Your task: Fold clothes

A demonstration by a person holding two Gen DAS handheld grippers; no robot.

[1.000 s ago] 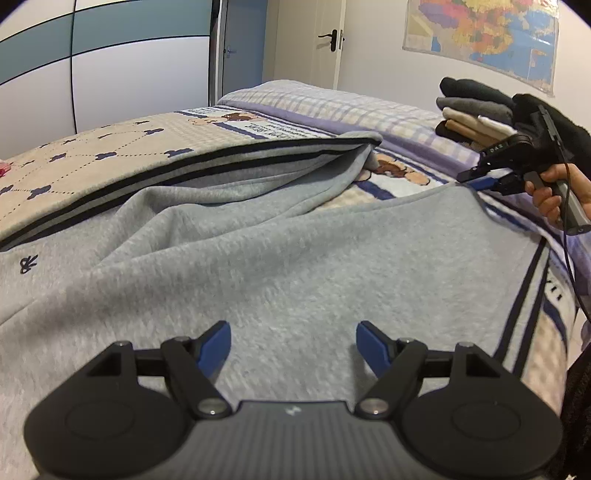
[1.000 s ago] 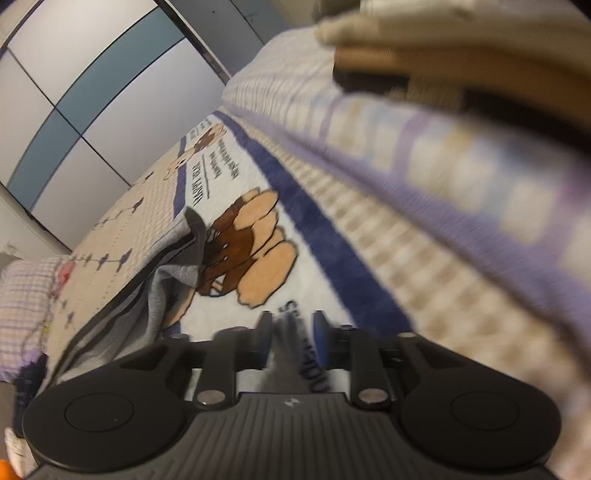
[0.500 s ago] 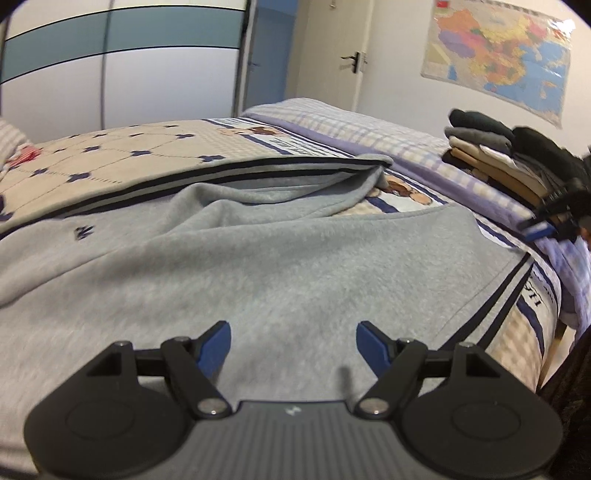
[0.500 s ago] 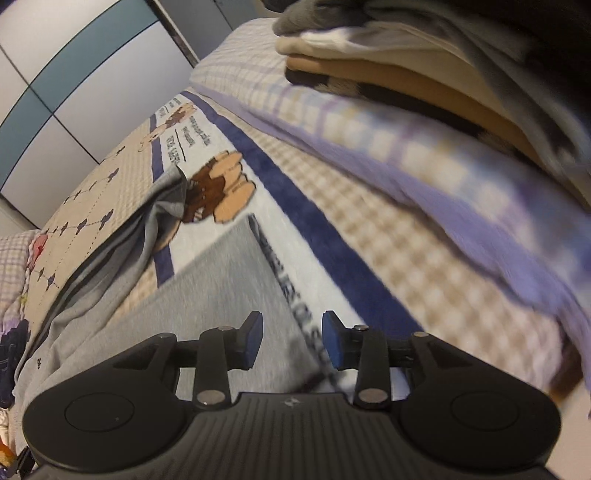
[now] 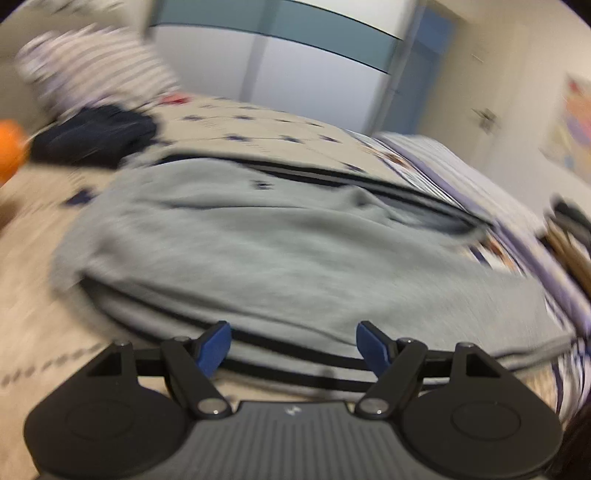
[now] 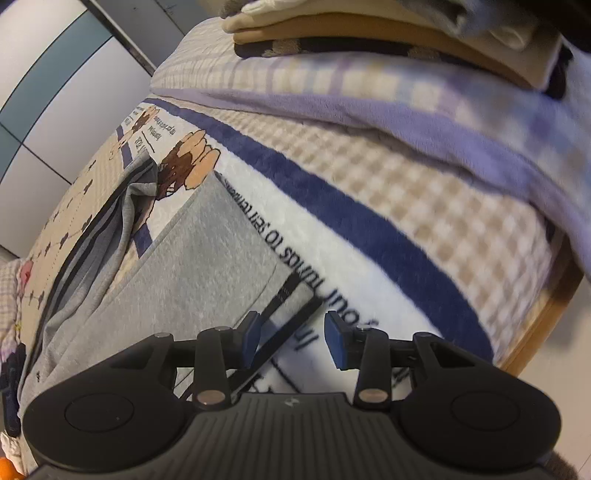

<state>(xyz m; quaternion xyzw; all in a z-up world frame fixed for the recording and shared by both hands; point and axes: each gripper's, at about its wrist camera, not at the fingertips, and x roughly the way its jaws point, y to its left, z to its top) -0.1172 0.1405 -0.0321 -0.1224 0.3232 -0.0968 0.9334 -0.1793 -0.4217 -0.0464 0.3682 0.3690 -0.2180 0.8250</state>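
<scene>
A grey garment with black side stripes (image 5: 280,254) lies spread over the patterned bed blanket (image 5: 258,125). My left gripper (image 5: 293,345) is open and empty, low over its near striped edge. The left view is blurred. In the right wrist view the garment's striped corner (image 6: 207,266) lies flat on the blanket (image 6: 332,258). My right gripper (image 6: 293,341) is open and empty just above that corner.
A stack of folded clothes (image 6: 369,33) sits on a lilac checked cover (image 6: 424,110) at the bed's far side. A dark garment (image 5: 96,136) and a striped pillow (image 5: 96,70) lie at the left. An orange object (image 5: 9,147) shows at the far left. A wooden bed edge (image 6: 546,314) is at right.
My left gripper has swung left and back toward the near striped edge. My right gripper has opened, let go of the grey cloth and drawn back over the corner.
</scene>
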